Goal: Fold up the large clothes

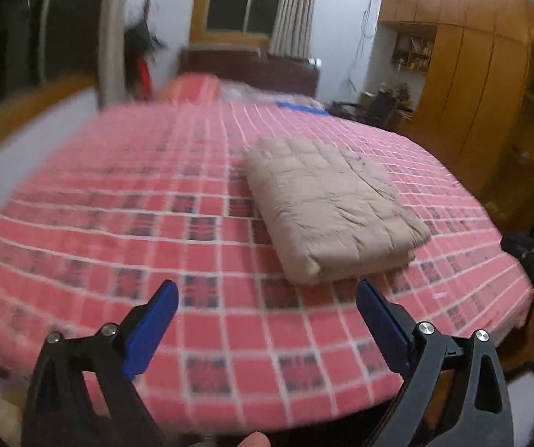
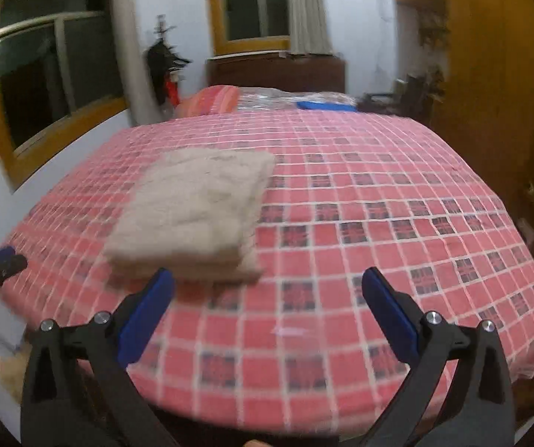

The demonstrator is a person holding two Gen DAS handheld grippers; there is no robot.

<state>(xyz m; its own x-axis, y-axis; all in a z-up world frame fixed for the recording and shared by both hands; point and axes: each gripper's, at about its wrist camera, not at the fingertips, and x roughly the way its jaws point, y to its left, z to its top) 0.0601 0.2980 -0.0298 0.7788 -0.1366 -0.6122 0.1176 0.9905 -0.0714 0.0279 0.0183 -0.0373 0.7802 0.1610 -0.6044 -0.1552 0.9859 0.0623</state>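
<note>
1. While the folded beige quilt (image 1: 332,205) lay on the bed (image 1: 118,223), my left gripper (image 1: 267,298) hung before its near edge, jaws spread wide, empty.
2. My right gripper (image 2: 267,290), likewise wide and empty, hovered just before the quilt's near edge.

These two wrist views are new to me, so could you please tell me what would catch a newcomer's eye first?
The eye lands first on the pink checked bedspread that fills most of both views. Next comes the beige quilted blanket, folded into a thick rectangle and lying on the bedspread near its front edge. In the foreground, the left gripper and the right gripper both hang open and empty, short of the blanket.
</note>
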